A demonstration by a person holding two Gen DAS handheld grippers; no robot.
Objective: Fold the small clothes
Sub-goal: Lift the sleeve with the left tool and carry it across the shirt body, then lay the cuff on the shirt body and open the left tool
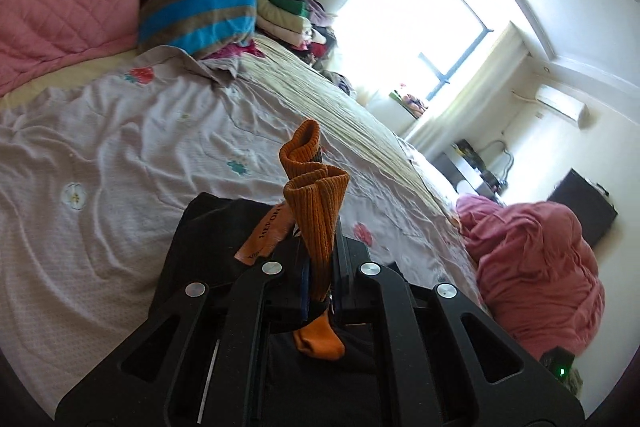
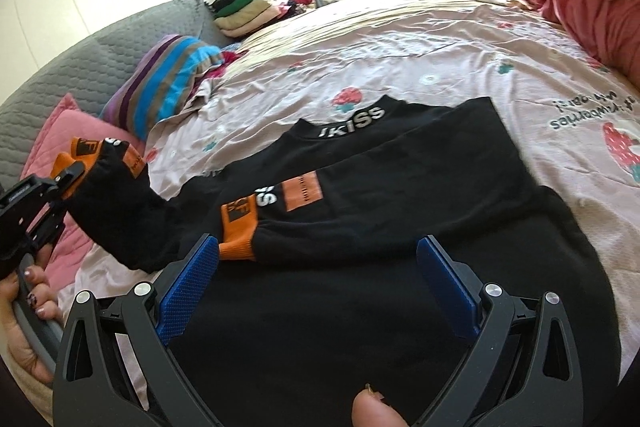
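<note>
Now left tool (image 1: 320,267) clenched on ribbed orange cuff (image 1: 316,195); right tool (image 2: 316,263) released, apparently empty.

Left wrist view: you're looking along the left gripper (image 1: 320,259), tilted sideways, close above the bedspread (image 1: 120,131), facing the window (image 1: 432,27).
Right wrist view: you're looking down between the right gripper (image 2: 316,263) fingers, close over the black sweatshirt (image 2: 400,179).
Shared: both catch the striped pillow (image 1: 196,3), the folded pile (image 2: 248,11), the sweatshirt.
</note>
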